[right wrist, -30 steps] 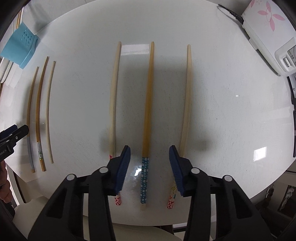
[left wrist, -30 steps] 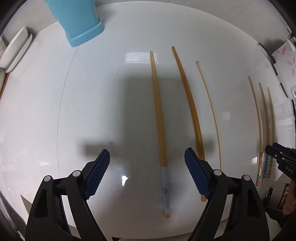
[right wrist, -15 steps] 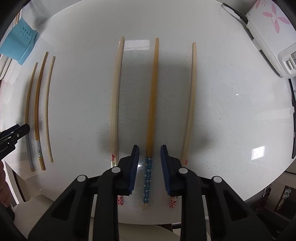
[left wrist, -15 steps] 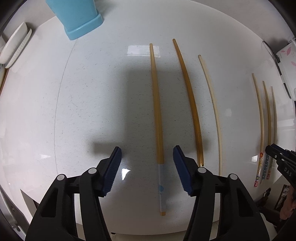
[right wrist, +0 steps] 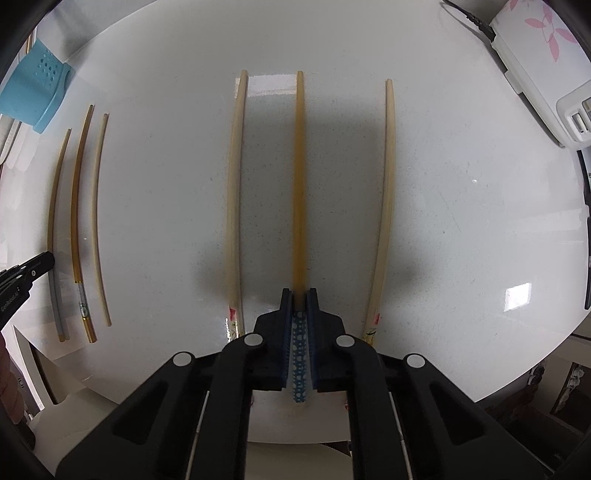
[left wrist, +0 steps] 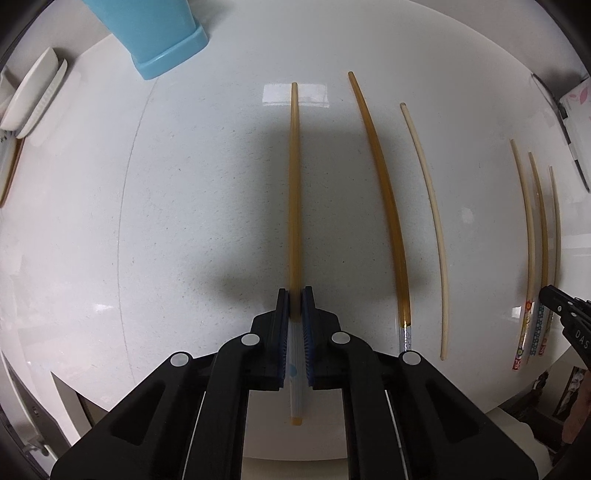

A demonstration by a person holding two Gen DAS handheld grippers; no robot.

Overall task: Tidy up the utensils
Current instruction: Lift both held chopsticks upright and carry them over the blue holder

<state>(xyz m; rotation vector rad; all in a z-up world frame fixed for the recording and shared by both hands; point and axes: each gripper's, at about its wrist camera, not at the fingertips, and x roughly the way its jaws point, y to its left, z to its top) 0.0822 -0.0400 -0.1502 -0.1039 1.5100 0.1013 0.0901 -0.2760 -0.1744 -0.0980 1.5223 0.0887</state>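
Both jaws now closed on amber chopstick (left wrist: 294,184) and blue-dotted chopstick (right wrist: 298,184), tips pointing straight ahead.

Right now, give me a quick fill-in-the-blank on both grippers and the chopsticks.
1. The left gripper is shut on a chopstick with a ____ handle end.
2. The right gripper is shut on the ____ of three chopsticks; its handle is blue with white dots.
3. The utensil holder is colored ____.

Missing: grey; middle; blue
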